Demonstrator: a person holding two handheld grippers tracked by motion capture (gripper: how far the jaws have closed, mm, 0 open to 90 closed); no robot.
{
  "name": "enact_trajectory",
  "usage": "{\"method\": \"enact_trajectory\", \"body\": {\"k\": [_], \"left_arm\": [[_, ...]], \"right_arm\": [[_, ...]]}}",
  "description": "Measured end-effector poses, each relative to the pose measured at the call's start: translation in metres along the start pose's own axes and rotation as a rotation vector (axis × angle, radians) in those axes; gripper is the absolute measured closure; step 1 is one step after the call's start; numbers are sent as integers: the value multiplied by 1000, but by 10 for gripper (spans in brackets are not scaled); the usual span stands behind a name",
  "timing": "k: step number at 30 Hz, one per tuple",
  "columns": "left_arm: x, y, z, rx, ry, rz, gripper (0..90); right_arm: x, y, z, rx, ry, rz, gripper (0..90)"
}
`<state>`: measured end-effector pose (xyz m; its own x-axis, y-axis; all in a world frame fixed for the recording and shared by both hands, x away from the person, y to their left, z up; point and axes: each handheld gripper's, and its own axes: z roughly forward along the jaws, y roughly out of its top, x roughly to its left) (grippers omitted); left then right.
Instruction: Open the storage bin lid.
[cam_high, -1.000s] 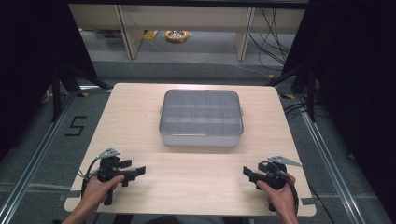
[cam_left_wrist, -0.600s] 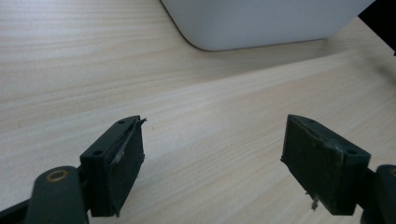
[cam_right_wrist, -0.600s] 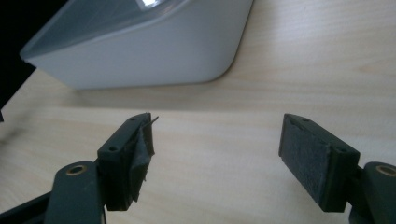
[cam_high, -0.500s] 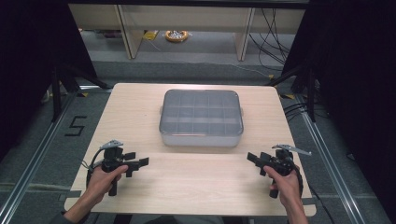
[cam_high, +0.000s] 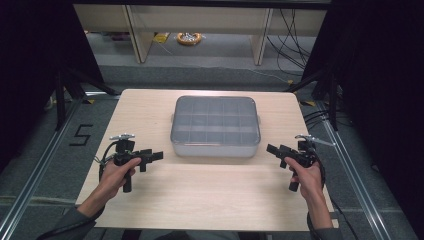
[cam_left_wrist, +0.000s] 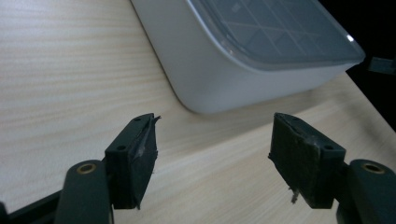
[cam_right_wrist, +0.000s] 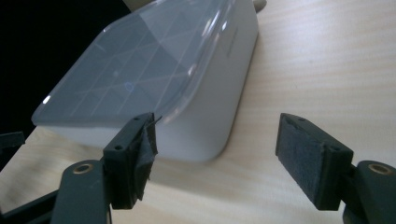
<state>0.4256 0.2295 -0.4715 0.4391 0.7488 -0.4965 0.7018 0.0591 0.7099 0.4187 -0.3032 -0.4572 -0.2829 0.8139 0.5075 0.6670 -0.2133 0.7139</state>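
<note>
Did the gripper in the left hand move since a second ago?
Yes. The left gripper has gone forward up the table, toward the near left corner of the lidded box.

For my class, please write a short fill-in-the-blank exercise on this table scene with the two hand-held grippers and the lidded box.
1. The compartment box on the table is covered by a clear ____.
2. The left gripper has its jaws ____, with nothing between them.
3. The right gripper points toward a near ____ of the box.
4. Seen from above, the box lies ____ the two grippers.

Missing words: lid; open; corner; between
</note>
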Motion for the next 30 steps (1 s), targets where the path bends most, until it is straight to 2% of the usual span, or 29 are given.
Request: {"method": "enact_trajectory", "body": {"k": [2,5,6,7,8,9,10,11,12,13,15,16,17,18,19,20,21,22,23,24,25,26,27,28,29,30], "left_arm": [[-1,10,2,-4,9,8,329],[-2,24,9,-16,-1,-14,335],[-2,29,11,-10,-3,-20,337],[-2,29,11,-10,-3,-20,338],[-3,34,15,-21,12,-15,344],[-3,39,17,-19,17,-3,344],[-4,44,21,-18,27,0,351],[-4,51,26,-12,26,-6,356],[-4,51,26,-12,26,-6,357],[-3,57,32,4,22,-7,356],[-2,61,36,1,15,-21,356],[1,63,37,13,15,-23,360],[3,66,40,14,16,-27,368],[5,70,45,15,23,-24,375],[5,70,45,15,23,-24,376],[7,73,52,4,29,-52,381],[9,75,53,13,30,-46,384],[9,77,57,-1,30,-71,391],[10,79,59,3,32,-69,391],[11,80,60,9,33,-67,392],[11,80,60,9,33,-67,395],[12,82,63,3,44,-74,395],[12,84,66,3,44,-79,401],[13,87,70,4,51,-81,409],[13,88,71,3,53,-86,409],[14,89,72,4,53,-86,409]], "right_arm": [[1,9,4,-7,8,-1,315],[-4,22,14,-31,-14,-65,334],[-1,25,15,-23,-16,-23,341],[-1,25,15,-23,-16,-23,341],[-2,34,22,-24,-33,-18,349],[-2,34,22,-24,-33,-18,349],[-7,38,26,-35,-35,-64,354],[-3,46,30,-28,-45,-18,364],[-2,49,32,-33,-49,-20,365],[-6,53,35,-40,-51,-68,365],[-5,55,36,-36,-45,-61,365],[1,57,38,-18,-39,23,365],[3,60,39,-4,-44,45,366],[-5,65,46,-38,-58,-62,369],[0,66,46,-16,-58,11,370],[-3,67,50,-27,-64,-11,370],[-3,69,52,-16,-68,-4,370],[-3,70,54,-11,-71,6,371],[-8,71,57,-17,-72,-47,375],[-1,71,57,8,-71,52,378],[-1,71,57,8,-71,52,378],[2,72,58,36,-71,96,379],[-2,73,62,16,-78,40,384],[-9,75,68,0,-66,-39,391],[0,75,69,26,-65,67,393],[-1,75,72,31,-63,41,395]]}}
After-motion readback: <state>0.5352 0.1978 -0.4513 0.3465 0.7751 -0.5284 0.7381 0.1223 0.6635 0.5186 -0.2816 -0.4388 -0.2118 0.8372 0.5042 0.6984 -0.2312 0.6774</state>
